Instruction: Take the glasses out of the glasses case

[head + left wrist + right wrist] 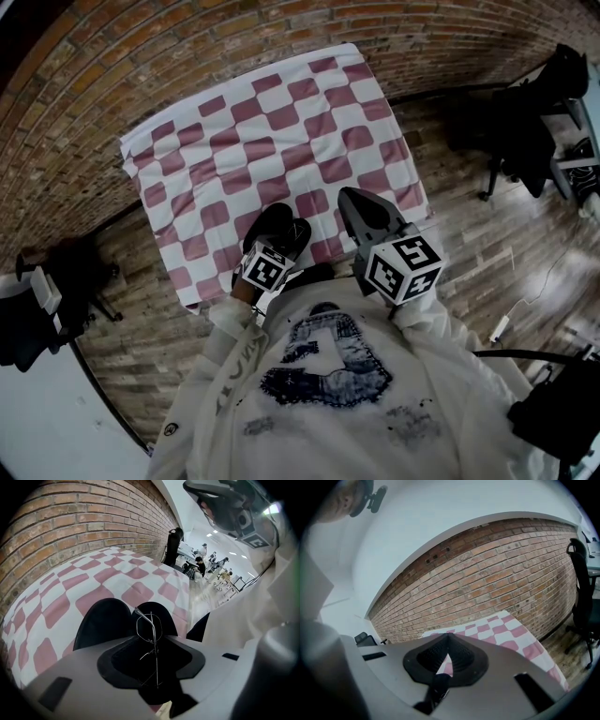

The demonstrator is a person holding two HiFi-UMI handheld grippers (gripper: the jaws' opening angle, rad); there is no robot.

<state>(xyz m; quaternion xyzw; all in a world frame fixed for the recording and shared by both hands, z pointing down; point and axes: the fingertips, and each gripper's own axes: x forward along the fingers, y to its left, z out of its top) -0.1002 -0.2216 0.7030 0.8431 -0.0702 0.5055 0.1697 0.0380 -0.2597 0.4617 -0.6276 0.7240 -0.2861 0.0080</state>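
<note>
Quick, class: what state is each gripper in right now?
Left gripper: open, glasses between its fingers.
Right gripper: closed, empty.

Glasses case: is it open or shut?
Open. The case lies with both black halves spread on the cloth, glasses showing in front.

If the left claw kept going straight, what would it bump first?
Probably the glasses, standing between the left claw's tips. The open black case lies just behind them.
</note>
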